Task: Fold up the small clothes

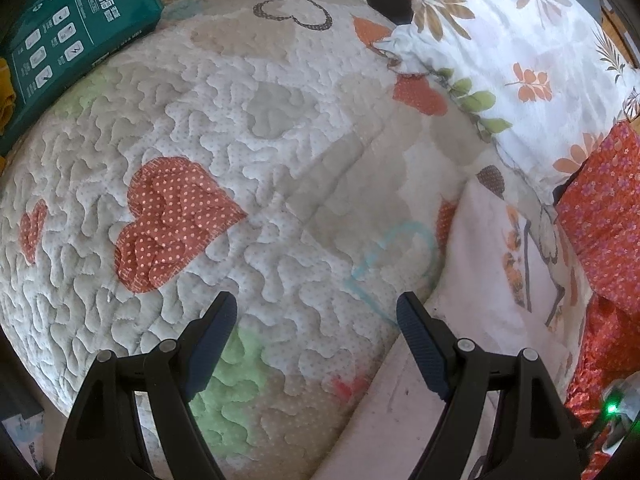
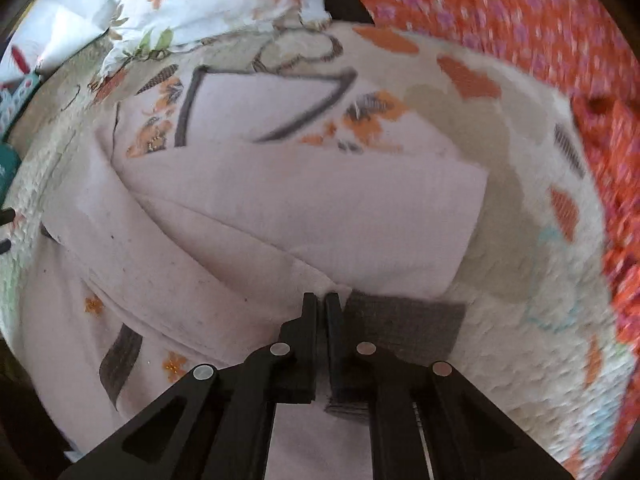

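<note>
A pale pink garment (image 2: 304, 208) with grey trim and orange flower prints lies partly folded on the quilt (image 2: 532, 216). My right gripper (image 2: 322, 301) points down at it, jaws together, pinching the fabric where a pink fold meets the dark grey cuff (image 2: 404, 322). In the left wrist view the same garment (image 1: 492, 280) lies at the lower right. My left gripper (image 1: 316, 314) hovers open over the quilt (image 1: 208, 104) just left of the garment's edge, with nothing between its fingers.
A green package (image 1: 72, 28) rests at the quilt's far left corner. A white floral pillow (image 1: 504, 40) lies beyond the garment, and a red flowered cloth (image 1: 604, 220) bunches along the right side. The quilt carries red, green and beige heart patches.
</note>
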A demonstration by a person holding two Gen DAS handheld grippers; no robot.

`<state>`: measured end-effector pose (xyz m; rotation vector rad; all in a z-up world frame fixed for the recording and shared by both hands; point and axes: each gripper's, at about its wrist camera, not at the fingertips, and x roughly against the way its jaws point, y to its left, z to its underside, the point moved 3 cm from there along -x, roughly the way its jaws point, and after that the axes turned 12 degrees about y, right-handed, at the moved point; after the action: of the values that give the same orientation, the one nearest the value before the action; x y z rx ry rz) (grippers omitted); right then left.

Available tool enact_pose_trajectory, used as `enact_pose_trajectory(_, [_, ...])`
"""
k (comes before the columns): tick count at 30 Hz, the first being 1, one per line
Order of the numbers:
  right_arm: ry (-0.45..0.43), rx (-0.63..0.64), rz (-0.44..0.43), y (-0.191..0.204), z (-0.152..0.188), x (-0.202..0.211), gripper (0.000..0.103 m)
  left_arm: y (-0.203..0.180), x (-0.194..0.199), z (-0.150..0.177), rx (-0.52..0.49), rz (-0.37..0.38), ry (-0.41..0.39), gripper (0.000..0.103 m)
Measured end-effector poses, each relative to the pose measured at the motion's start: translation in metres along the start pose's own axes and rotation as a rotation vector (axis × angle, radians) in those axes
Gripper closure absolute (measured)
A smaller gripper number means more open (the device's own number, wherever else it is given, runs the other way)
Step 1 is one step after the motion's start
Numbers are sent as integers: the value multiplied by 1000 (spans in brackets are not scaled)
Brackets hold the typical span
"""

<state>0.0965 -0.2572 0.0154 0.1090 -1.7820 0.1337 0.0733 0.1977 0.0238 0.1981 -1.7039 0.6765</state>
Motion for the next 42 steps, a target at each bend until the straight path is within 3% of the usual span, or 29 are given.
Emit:
enact_pose_trajectory(5, [-120, -90, 62, -15, -35, 29, 98, -4, -4, 2, -21, -18, 9, 22])
enact_pose_trajectory(9, [-95, -100, 177, -9, -57, 14, 98, -8, -8, 3, -46, -26, 22, 22])
enact_pose_trajectory(14, [-107, -154, 163, -7, -51, 11, 95, -11, -6, 4, -62, -28, 15, 22])
enact_pose_trajectory(16, [-130, -196, 79, -11, -37, 19, 92, -12, -7, 5, -74, -29, 20, 22])
enact_pose_trajectory(19, [-99, -271, -41, -26, -23, 14, 72, -15, -10, 8, -91, -41, 30, 22])
enact_pose_trajectory(23, [-23, -437, 36, -76, 6, -3, 72, -20, -12, 13, -116, -51, 39, 22])
enact_pose_trajectory(28, [-60, -571, -49, -115, 72, 17, 67, -24, -11, 20, -161, -46, 46, 22])
enact_pose_trajectory(31, [-97, -593, -93, -110, 112, 23, 66, -28, -14, 27, -190, -54, 50, 22])
enact_pose_trajectory(36, [-131, -564, -91, -80, 166, 12, 62, -40, -21, 54, -289, -73, 54, 22])
enact_pose_trajectory(39, [-228, -539, -74, -71, 187, 14, 53, -38, -28, 78, -324, -16, 90, 22])
enact_pose_trajectory(42, [-264, -537, -111, -69, 197, 14, 39, -31, -23, 108, -372, -46, 5, 28])
